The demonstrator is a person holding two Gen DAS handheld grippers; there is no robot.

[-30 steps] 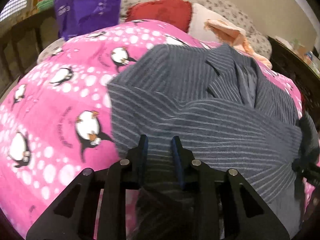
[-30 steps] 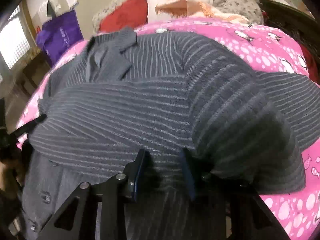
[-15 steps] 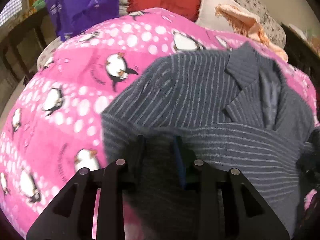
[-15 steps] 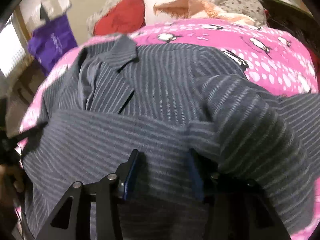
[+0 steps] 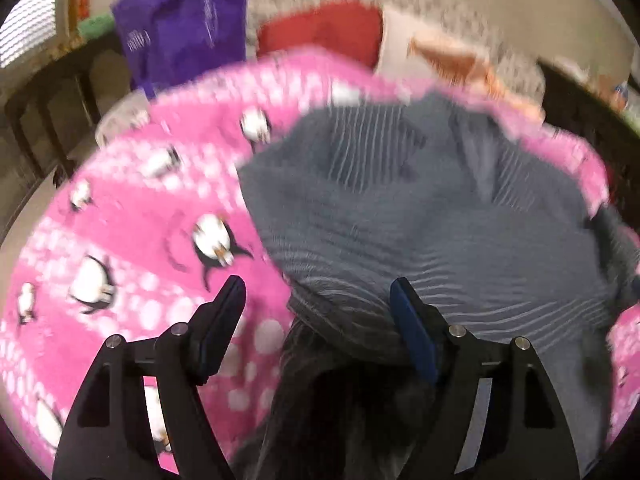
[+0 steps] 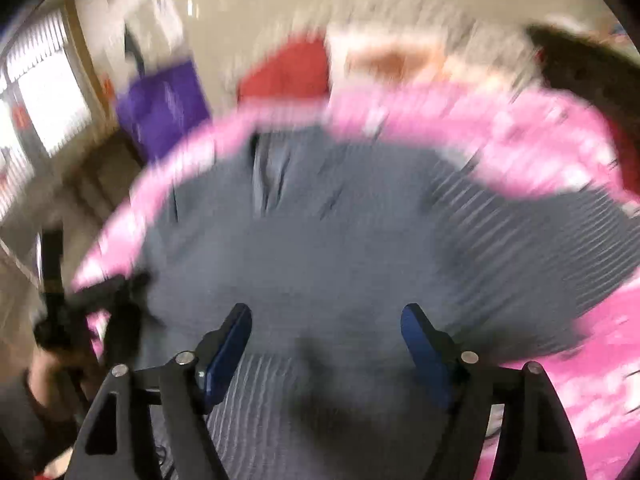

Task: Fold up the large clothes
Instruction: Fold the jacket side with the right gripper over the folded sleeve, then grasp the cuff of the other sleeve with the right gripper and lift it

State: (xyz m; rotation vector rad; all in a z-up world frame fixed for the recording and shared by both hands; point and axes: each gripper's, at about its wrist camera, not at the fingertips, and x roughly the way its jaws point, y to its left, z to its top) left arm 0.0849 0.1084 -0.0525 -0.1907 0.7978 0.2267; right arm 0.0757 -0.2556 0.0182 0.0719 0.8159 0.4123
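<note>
Both tongs have released. The left tongs (image 5: 316, 300) and right tongs (image 6: 326, 328), clamped narrow on the fabric half a second ago, now stand wide with nothing between the fingers. The striped grey jacket (image 5: 420, 216) lies on the pink penguin blanket (image 5: 132, 216) on the bed, its near hem folded up over the body toward the far collar. Judgement: this fold is placed; the next grasp can begin. Both views are motion-blurred.

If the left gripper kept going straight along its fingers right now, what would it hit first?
Most likely the gray striped jacket. The open left gripper has the folded edge just ahead, with the pink penguin blanket to the left. The frame is blurred, so depth is uncertain.
</note>
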